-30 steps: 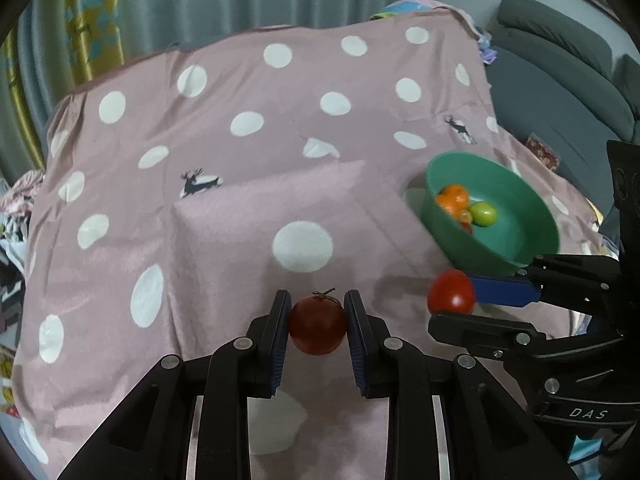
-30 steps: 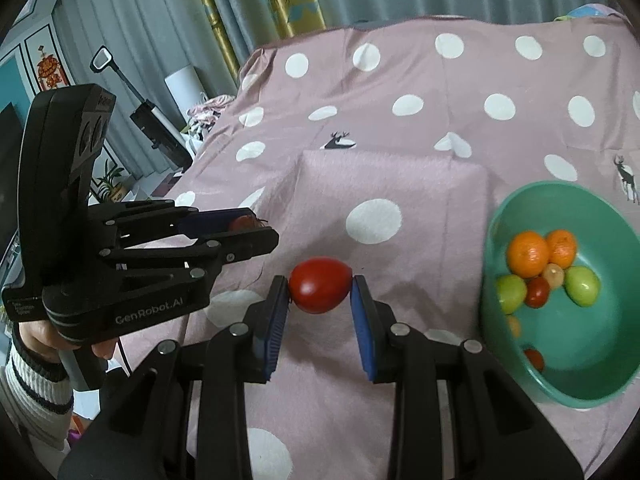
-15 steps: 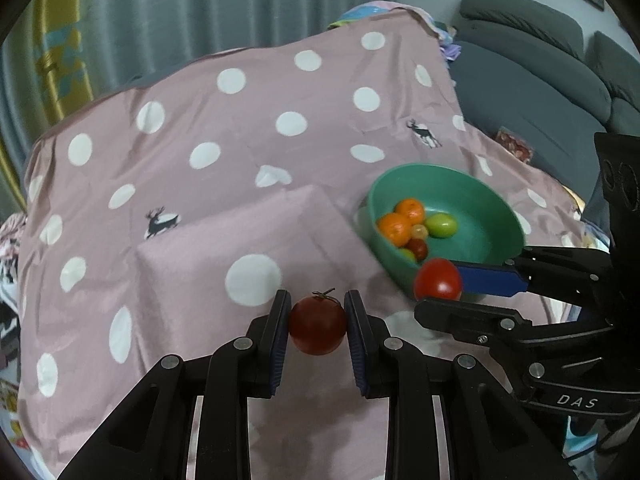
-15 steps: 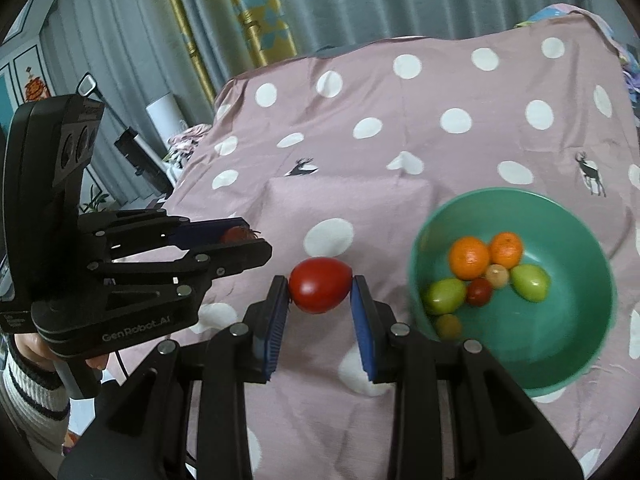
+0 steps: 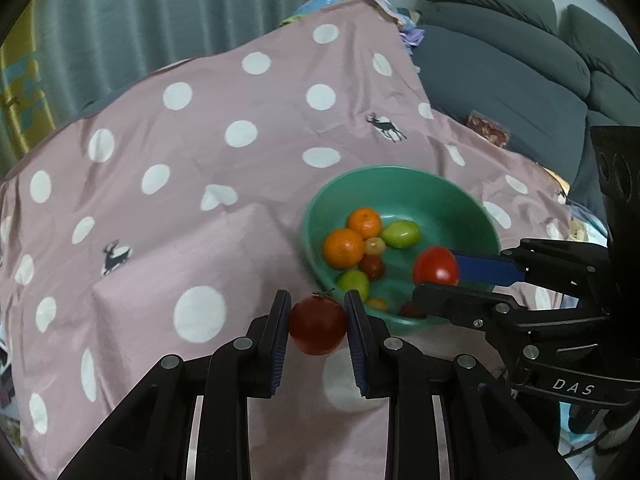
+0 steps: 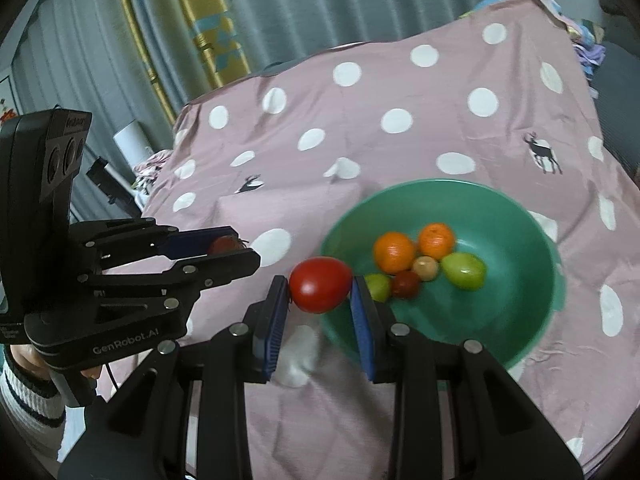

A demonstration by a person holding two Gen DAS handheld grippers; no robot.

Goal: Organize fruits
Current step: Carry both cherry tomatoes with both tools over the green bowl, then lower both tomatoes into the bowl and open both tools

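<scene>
- Red, dark tomato with stem (image 5: 318, 325) pinched between the blue pads of the left gripper (image 5: 317, 330), clear of the cloth, just near-left of the bowl.
- Brighter red oval tomato (image 6: 320, 284) clamped in the right gripper (image 6: 320, 300), poised at the bowl's near-left rim; from the left wrist view, seen over the bowl's near-right side (image 5: 436, 266).
- Green bowl (image 6: 520, 320) resting on the cloth, right of centre.
- Inside: two oranges (image 6: 394, 252) side by side, a green oval fruit (image 6: 463, 270) to their right, a small tan round fruit (image 6: 425, 268), a small dark red fruit (image 6: 406, 284), another green fruit (image 6: 378, 286) partly hidden behind a right pad.
- Pink cloth with white dots and deer prints (image 5: 200, 184) draped over the whole surface.
- Grey sofa (image 5: 520, 80) far right; grey curtains (image 6: 360, 0) behind.
- Hand in a striped cuff (image 6: 28, 380) gripping the left tool's handle, near-left edge of the right wrist view.
</scene>
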